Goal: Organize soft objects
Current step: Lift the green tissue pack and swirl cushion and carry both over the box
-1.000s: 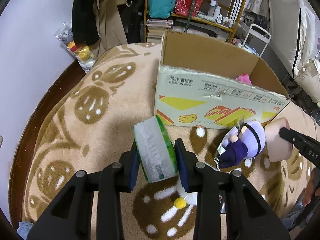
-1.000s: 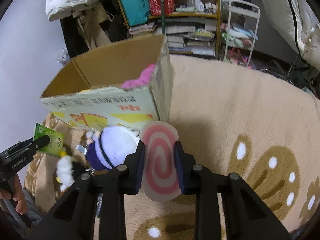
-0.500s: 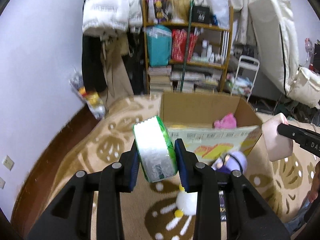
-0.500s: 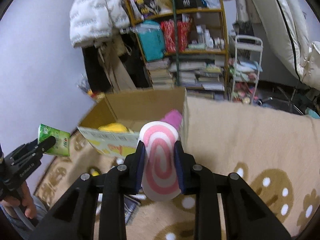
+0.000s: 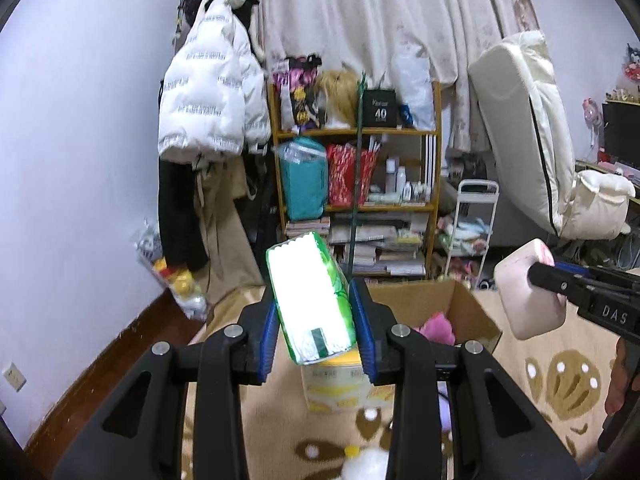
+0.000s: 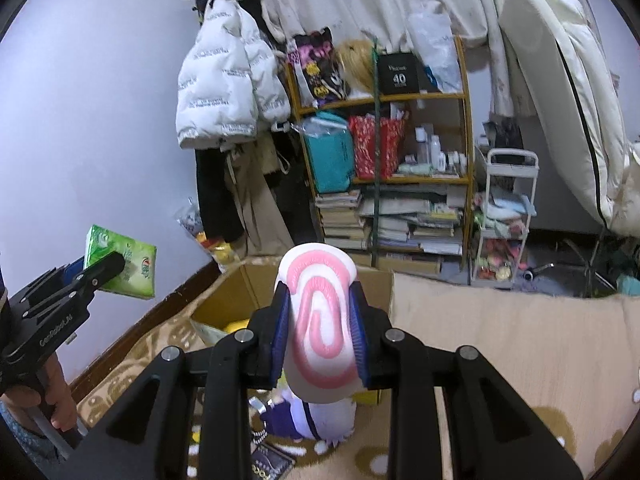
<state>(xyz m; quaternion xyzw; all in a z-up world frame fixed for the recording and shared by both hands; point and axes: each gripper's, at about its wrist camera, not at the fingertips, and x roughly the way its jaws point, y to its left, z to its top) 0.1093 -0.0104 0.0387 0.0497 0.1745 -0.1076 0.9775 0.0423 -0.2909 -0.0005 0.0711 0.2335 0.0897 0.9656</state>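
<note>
Left wrist view: two tools (image 5: 316, 320) (image 6: 318, 330), one tissue pack (image 5: 310, 300) and one swirl plush (image 6: 320, 320) clamped.

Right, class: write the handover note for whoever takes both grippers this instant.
Left gripper: shut on the green tissue pack, held in the air near the cardboard box.
Right gripper: shut on the pink swirl cushion, also raised.
Done: a pink plush and something yellow lie in the box.
Left: drop both held items in, then collect the purple doll from the rug.
</note>
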